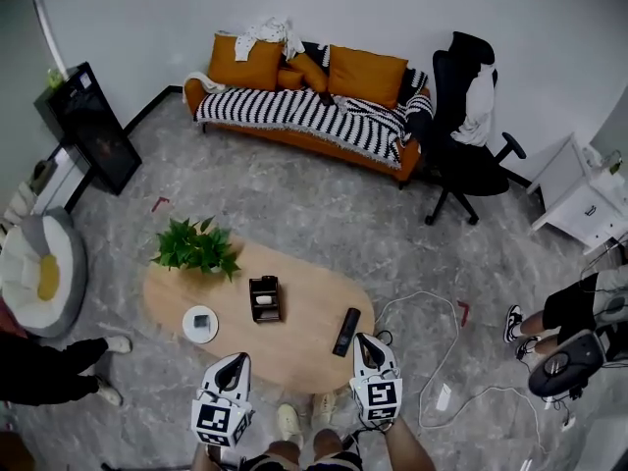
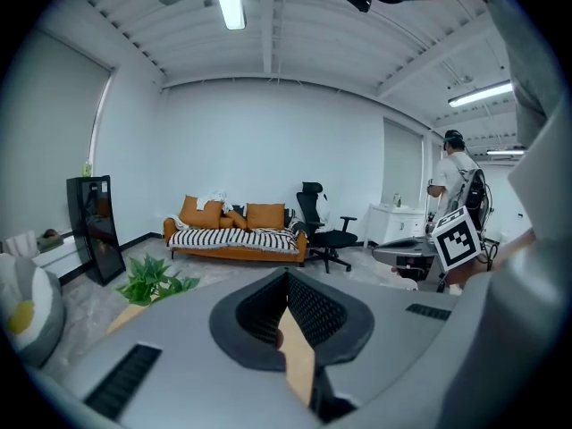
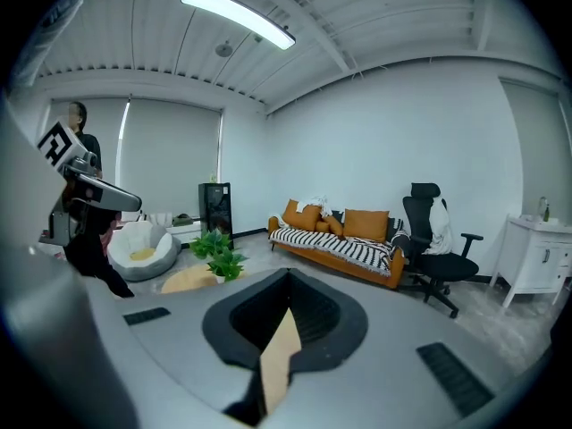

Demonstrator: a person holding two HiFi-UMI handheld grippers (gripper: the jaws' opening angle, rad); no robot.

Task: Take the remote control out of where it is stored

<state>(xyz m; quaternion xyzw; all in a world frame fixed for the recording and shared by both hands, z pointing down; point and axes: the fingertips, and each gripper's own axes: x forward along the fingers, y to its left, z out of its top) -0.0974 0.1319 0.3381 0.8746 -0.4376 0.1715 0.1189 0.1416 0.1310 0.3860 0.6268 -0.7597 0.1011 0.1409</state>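
A black remote control (image 1: 346,331) lies flat on the oval wooden table (image 1: 299,356), to the right of a small dark storage box (image 1: 264,298). Something white sits inside the box. My right gripper (image 1: 364,340) is at the table's near right edge, its tip just right of the remote's near end, shut and holding nothing. My left gripper (image 1: 237,360) hovers at the near left edge, also shut and holding nothing. In the left gripper view the left gripper (image 2: 287,275) has its jaws together, and in the right gripper view so does the right gripper (image 3: 288,280); only a sliver of table shows between them.
A potted plant (image 1: 196,247) stands at the table's far left, and a white round dish (image 1: 200,323) lies near the left gripper. White cables (image 1: 432,361) trail on the floor to the right. People sit at both sides. A sofa (image 1: 314,106) and an office chair (image 1: 466,135) stand beyond.
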